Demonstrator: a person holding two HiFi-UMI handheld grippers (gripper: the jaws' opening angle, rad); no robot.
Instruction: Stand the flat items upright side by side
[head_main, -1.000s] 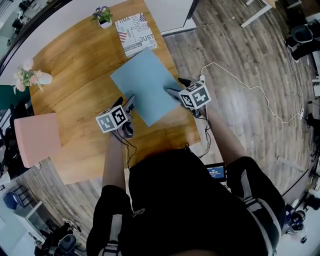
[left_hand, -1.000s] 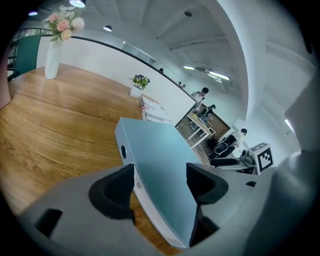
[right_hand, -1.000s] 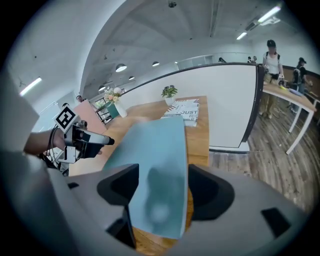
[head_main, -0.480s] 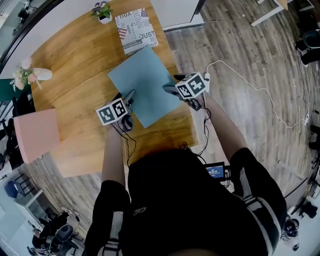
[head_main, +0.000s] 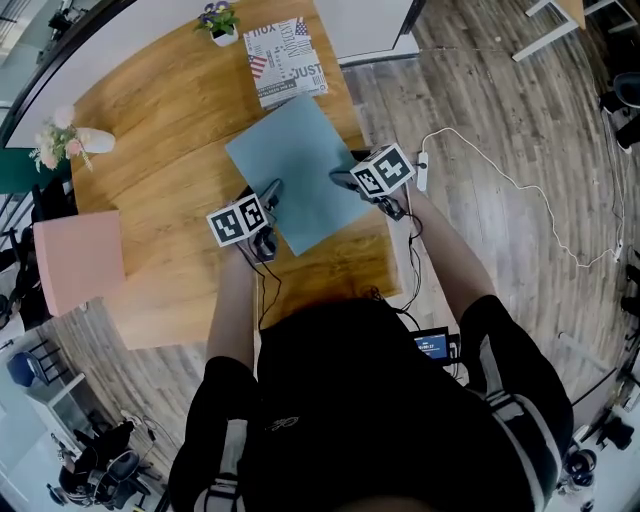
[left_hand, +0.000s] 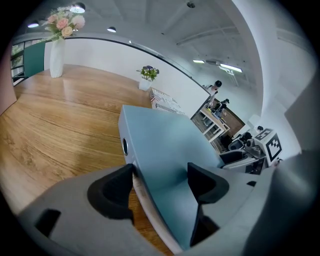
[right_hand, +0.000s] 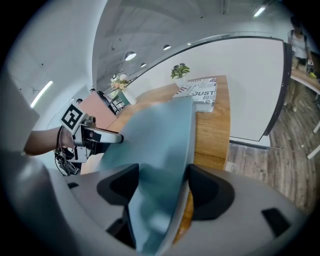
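Both grippers have sunk a touch toward the counter (head_main: 160, 130) since a second ago, and the teal binder (head_main: 300, 165) has come down with them. It sits over the near right part of the counter, seemingly tilted, not flat. Its long axis runs from the near edge toward the far right corner. My left gripper (head_main: 271, 190) has its jaws set wide and closed across the binder's thickness by the spine (left_hand: 125, 146). My right gripper (head_main: 341, 180) clamps the opposite long edge the same way. The binder lies between the two, neither hand nearer, so I judge standing it up means rolling it onto one edge. Just past its far corner a magazine (head_main: 286, 60) lies flat at the far edge. Beside that, a small pot (head_main: 224, 38) holds purple flowers. At the far left corner a white vase (head_main: 96, 142) holds pink ones.
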